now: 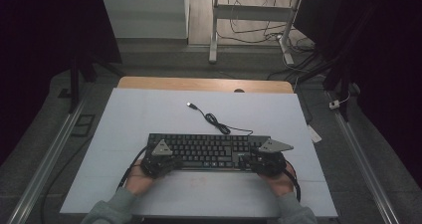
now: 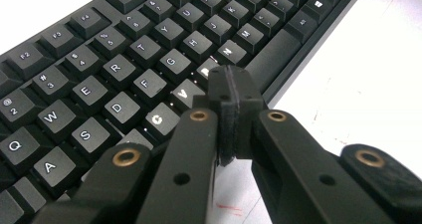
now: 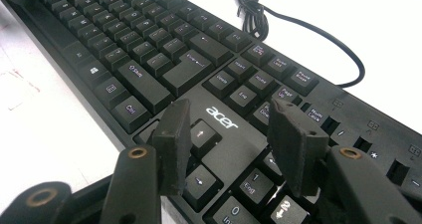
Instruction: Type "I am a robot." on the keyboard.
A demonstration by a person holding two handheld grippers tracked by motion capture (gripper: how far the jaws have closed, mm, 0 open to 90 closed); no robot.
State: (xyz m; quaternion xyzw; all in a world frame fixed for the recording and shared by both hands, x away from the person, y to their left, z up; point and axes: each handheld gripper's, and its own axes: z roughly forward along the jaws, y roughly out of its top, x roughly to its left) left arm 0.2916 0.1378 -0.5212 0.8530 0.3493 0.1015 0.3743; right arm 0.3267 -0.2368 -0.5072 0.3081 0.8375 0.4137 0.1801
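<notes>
We hover our clenched left gripper (image 2: 234, 107) and released right gripper (image 3: 234, 144) over the keyboard (image 1: 209, 149), seemingly about to press keys.

A black keyboard (image 1: 209, 150) lies on the bench (image 1: 149, 114); a hand-held gripper sits at its left (image 1: 160, 160) and right (image 1: 266, 159) ends.

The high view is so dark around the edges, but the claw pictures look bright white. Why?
In the high view, light falls on the white table while the room around it stays black. In the left claw view the table surface glares to plain white; in the right claw view the nearest keyboard keys look soft.
</notes>
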